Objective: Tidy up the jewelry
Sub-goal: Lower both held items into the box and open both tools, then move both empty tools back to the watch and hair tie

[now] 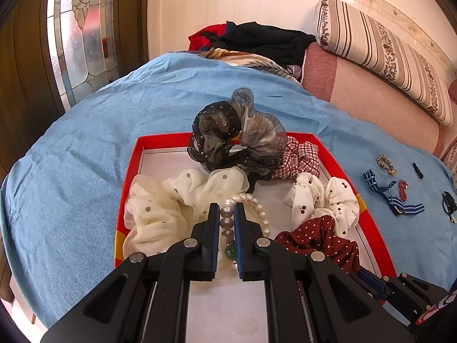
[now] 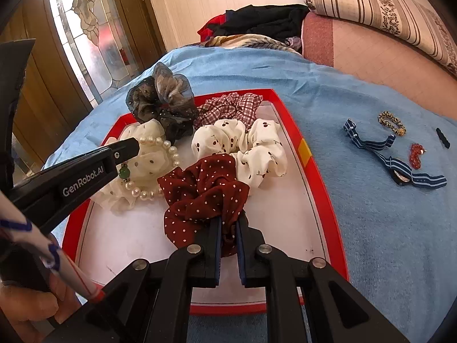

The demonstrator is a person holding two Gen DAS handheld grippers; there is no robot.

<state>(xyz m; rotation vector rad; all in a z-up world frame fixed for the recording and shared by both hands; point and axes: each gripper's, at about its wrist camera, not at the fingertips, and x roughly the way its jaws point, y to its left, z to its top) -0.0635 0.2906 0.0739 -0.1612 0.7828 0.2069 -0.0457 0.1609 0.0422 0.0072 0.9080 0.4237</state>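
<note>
A red-rimmed tray [image 2: 307, 154] lies on a blue blanket [image 1: 85, 148] spread over a bed. At its left end sits a cream dotted scrunchie [image 1: 160, 211], and over it hangs a pearl bracelet [image 1: 258, 208] with a green bead. The left gripper [image 1: 227, 208] has its fingers closed tight on the bracelet's bead strand; the left wrist view shows the grey and green beads pinched between the blue pads, while the right wrist view shows that gripper from the side, with the pearl loop drooping onto the cream scrunchie and a hand [image 2: 31, 305] and patterned sleeve behind it. At the far side of the tray stands a dark sheer scrunchie [image 1: 228, 137], with a red check scrunchie [image 1: 297, 157] to its right. Nearer lies a white cherry-print scrunchie [image 2: 251, 148]. The right gripper [image 2: 228, 223] is nearly closed, its fingers clamping a fold of the maroon dotted scrunchie [image 2: 200, 188], which rests on the tray floor; only the right wrist view shows this grip. Right of the tray, on the blanket, lie a blue striped bow [image 2: 397, 154], a yellow-black hair tie [image 2: 391, 123], a red bead piece [image 2: 417, 154] and a small black clip [image 2: 442, 137]. A black hair tie [image 1: 450, 203] at the far right shows in the left wrist view alone
</note>
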